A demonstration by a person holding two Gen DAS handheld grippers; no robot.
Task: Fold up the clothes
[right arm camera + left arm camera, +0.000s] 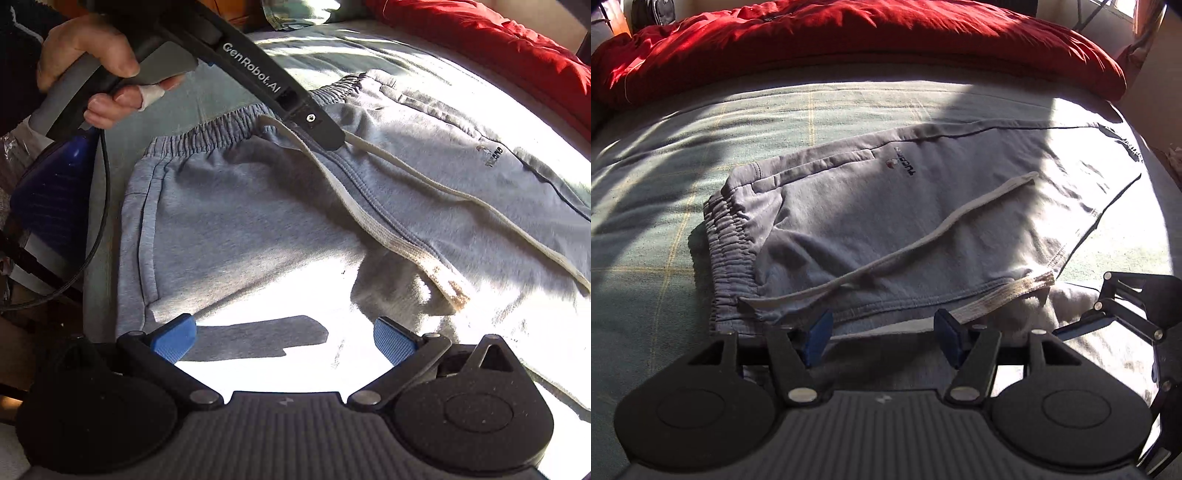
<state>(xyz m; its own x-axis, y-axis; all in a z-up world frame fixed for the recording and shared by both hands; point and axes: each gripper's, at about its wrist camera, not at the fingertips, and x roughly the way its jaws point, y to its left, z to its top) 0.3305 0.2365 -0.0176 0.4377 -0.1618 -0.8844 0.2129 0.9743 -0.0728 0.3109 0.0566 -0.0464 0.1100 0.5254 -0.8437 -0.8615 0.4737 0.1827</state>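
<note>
Here, through the left wrist camera, I see the grey sweatpants (886,221) lying on the bed (646,258), folded lengthwise so one leg lies over the other, the gathered waistband (733,254) to the left of the picture and the legs running off to the right into hard sunlight. The left tool (882,336) hangs just over the near seam with its blue pads apart and nothing between them; the flat drawstring (1004,291) lies loose on the cloth just beyond the right-hand pad. A red duvet (849,48) is bunched along the far side of the bed, well clear of the pants. Part of the right tool shows at the right edge. Through the right wrist camera, the right tool (284,341) also stands apart and empty, over the bright cloth of a leg. A hand (92,70) grips the handle of the left tool, whose black frame reaches across above the waistband. My judgement is that this is thick, soft fleece: light, limp, not slippery, nothing to break, but it will sag and crease wherever it is not carried. I would take hold at the elastic waistband with one tool and at a double-stitched seam or hem with the other, pinching all layers together, and keep off the drawstring, which would only slide out.
</note>
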